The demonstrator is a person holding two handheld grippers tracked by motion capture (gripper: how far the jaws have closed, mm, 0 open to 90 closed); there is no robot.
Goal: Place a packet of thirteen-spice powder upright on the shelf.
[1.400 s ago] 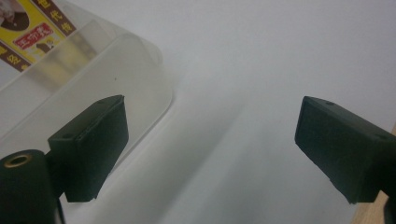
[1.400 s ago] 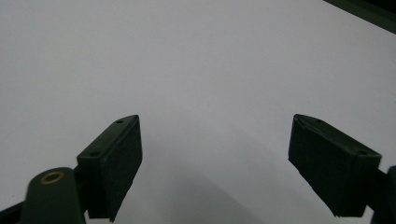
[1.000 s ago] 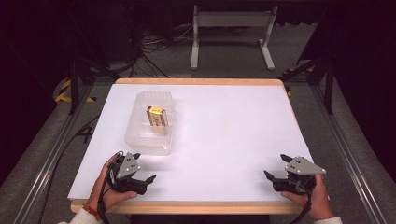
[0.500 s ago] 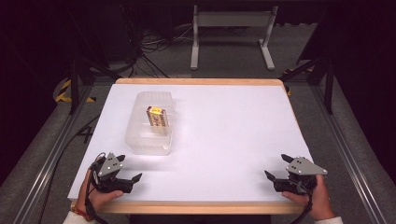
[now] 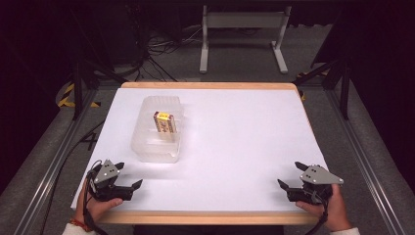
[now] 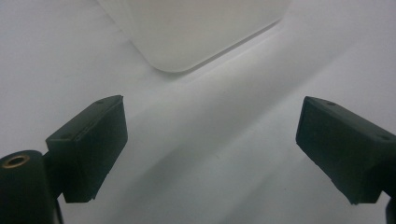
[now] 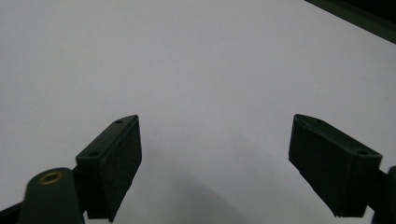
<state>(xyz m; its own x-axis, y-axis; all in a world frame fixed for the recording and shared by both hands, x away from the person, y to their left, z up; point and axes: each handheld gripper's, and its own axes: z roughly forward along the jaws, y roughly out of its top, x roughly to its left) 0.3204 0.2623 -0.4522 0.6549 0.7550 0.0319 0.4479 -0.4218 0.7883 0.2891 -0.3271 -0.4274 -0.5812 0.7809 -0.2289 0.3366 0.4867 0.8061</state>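
You have one clear plastic box (image 5: 157, 131) with one small yellow packet (image 5: 164, 122) inside, on the desk's (image 5: 235, 147) left half. Both tongs, left (image 5: 128, 177) and right (image 5: 289, 177), rest released at the near corners. The desk is white, wood-edged, in a dark room.

The high view looks forward and down over the white table (image 5: 235, 147); both gripper views skim its surface closely (the left faces twelve o'clock).
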